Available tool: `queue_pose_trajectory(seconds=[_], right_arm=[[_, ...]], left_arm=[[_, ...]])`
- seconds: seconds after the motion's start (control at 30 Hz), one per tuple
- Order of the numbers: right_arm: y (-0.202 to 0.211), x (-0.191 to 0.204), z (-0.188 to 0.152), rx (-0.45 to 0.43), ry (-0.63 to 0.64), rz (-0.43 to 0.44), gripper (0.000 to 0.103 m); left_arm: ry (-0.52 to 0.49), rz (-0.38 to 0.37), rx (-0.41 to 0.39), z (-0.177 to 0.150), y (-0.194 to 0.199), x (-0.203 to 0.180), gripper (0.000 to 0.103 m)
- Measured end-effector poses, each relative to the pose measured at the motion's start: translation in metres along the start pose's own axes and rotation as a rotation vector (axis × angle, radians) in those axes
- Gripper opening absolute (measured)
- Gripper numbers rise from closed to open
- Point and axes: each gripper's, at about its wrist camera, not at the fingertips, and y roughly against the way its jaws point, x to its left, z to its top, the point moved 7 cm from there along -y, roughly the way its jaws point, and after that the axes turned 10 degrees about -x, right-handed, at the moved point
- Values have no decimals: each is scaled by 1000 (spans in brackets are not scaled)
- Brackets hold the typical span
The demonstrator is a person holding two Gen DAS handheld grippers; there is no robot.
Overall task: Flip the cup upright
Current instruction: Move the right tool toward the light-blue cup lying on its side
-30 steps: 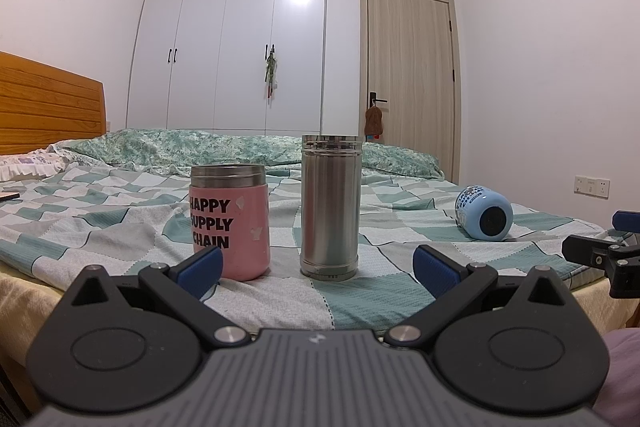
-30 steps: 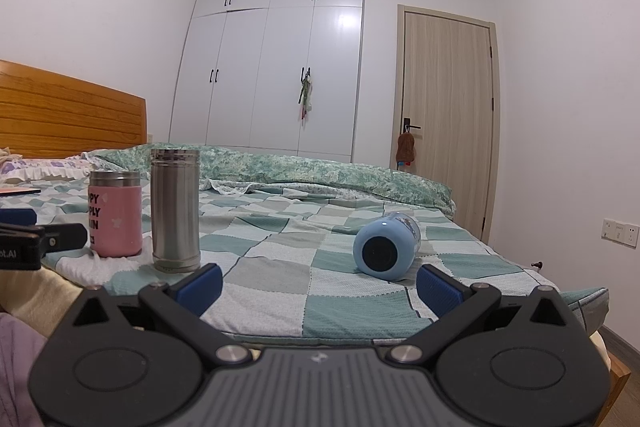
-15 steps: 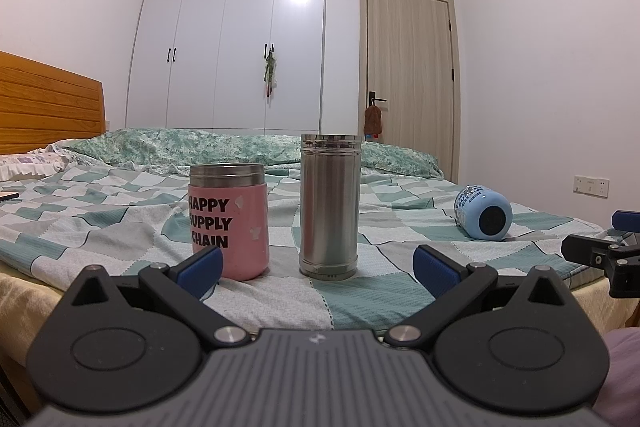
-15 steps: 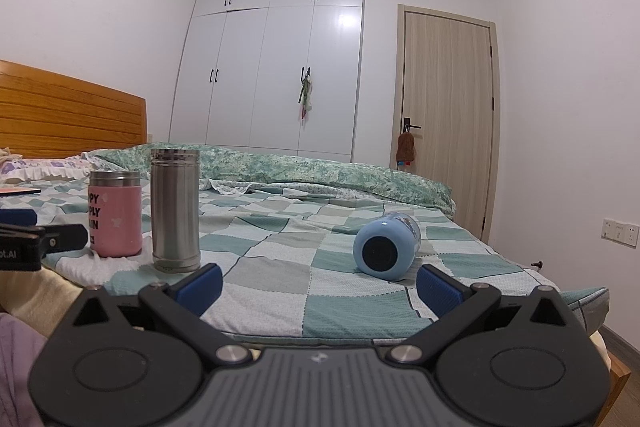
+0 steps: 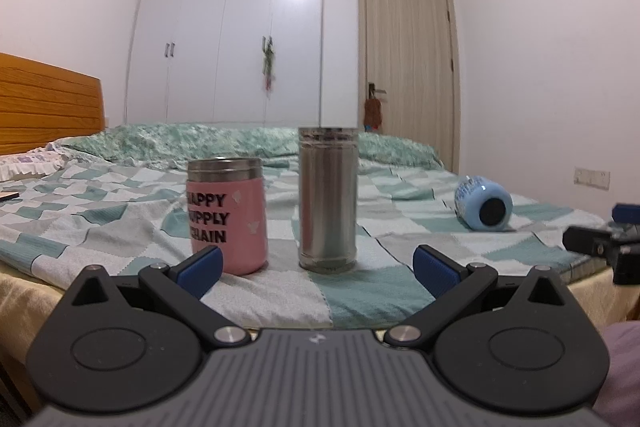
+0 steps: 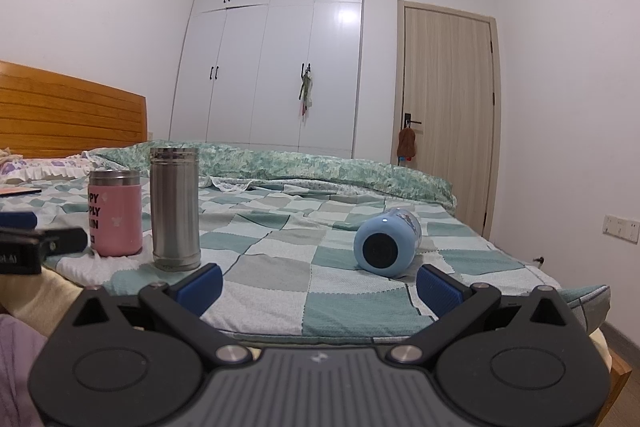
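Observation:
A light blue cup (image 6: 387,243) lies on its side on the checked bedspread, its dark round end towards me; it also shows in the left wrist view (image 5: 483,202) at the right. My right gripper (image 6: 319,287) is open and empty, short of the cup, at the bed's near edge. My left gripper (image 5: 317,267) is open and empty, just in front of a pink cup (image 5: 227,215) and a steel flask (image 5: 327,199), both upright. Each gripper shows at the edge of the other's view.
The bed (image 6: 280,259) has a wooden headboard (image 6: 68,115) at the left and a rumpled green quilt (image 6: 304,167) at the back. White wardrobes and a wooden door (image 6: 448,115) stand behind. The bed's right edge drops to the floor.
The left wrist view has shifted slightly and blurred. The right gripper and all three vessels have not moved.

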Motion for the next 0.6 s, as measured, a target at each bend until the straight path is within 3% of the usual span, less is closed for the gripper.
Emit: queue_pose_trajectory(seconds=[0.27,0.6], right_arm=[[-10,-24,13,38,-7,6,103],[-44,-97,27,86,69,-20,103]], left_arm=[[-40,-130,52,23,-24,-44,103],[-107,-239,116,50,-96,-120,103]])
